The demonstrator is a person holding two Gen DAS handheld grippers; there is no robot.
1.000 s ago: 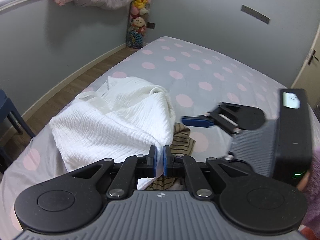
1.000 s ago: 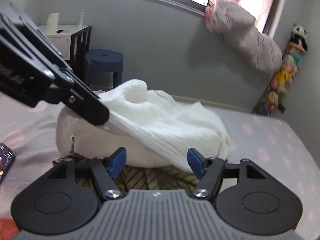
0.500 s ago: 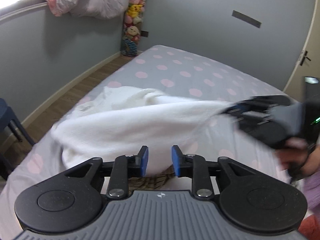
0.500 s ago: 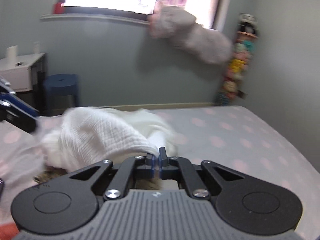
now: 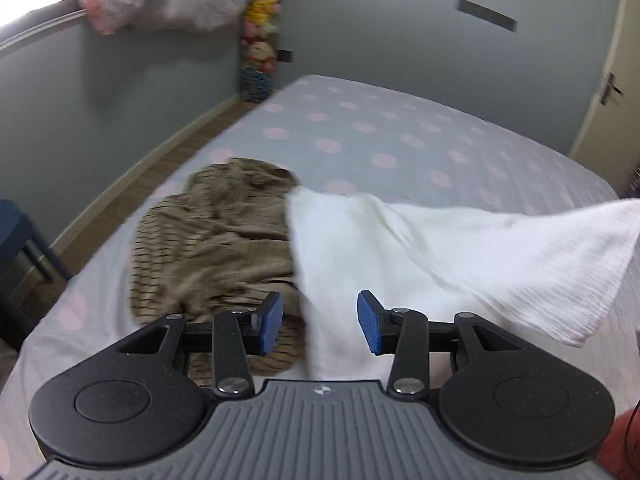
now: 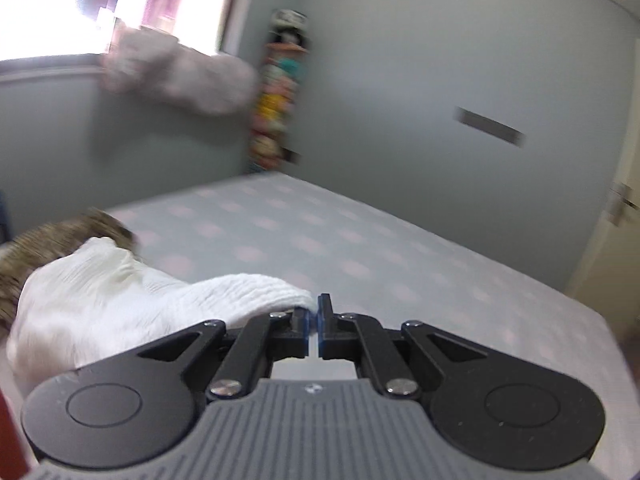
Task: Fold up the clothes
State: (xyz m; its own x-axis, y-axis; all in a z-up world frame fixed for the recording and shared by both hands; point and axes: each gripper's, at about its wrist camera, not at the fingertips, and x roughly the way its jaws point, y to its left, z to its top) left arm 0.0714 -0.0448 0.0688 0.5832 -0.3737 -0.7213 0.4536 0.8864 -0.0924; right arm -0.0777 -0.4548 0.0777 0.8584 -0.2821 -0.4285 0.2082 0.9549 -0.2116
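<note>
Garments counted: two, one white crinkle-weave cotton garment (image 5: 400,248) and one crumpled brown striped knit garment (image 5: 216,240).
White garment, place: stretched over the grey bed sheet with pink dots (image 5: 400,136), from a bunched end at 9 o'clock in the right wrist view out to the right claw; in the left wrist view it runs from centre to 3 o'clock, one corner raised off the bed.
Brown garment, place: on the bed at 9 to 10 o'clock of the left wrist view, its right edge under the white one.
Left gripper (image 5: 319,322): one; blue pads spread wide, holding nothing, with white cloth lying between and below them.
Right gripper (image 6: 313,322): one; pads pressed together, pinching an edge of the white garment.
Fold state: neither garment lies flat or folded.
Risk, slip: the pinch looks to be on a thin edge, so a sharp tug could pull the cloth free.
Risk, drag: the overlap may let the white cloth carry the brown one along.
Risk, bunching: held at one point only, the white cloth may rope up.
</note>
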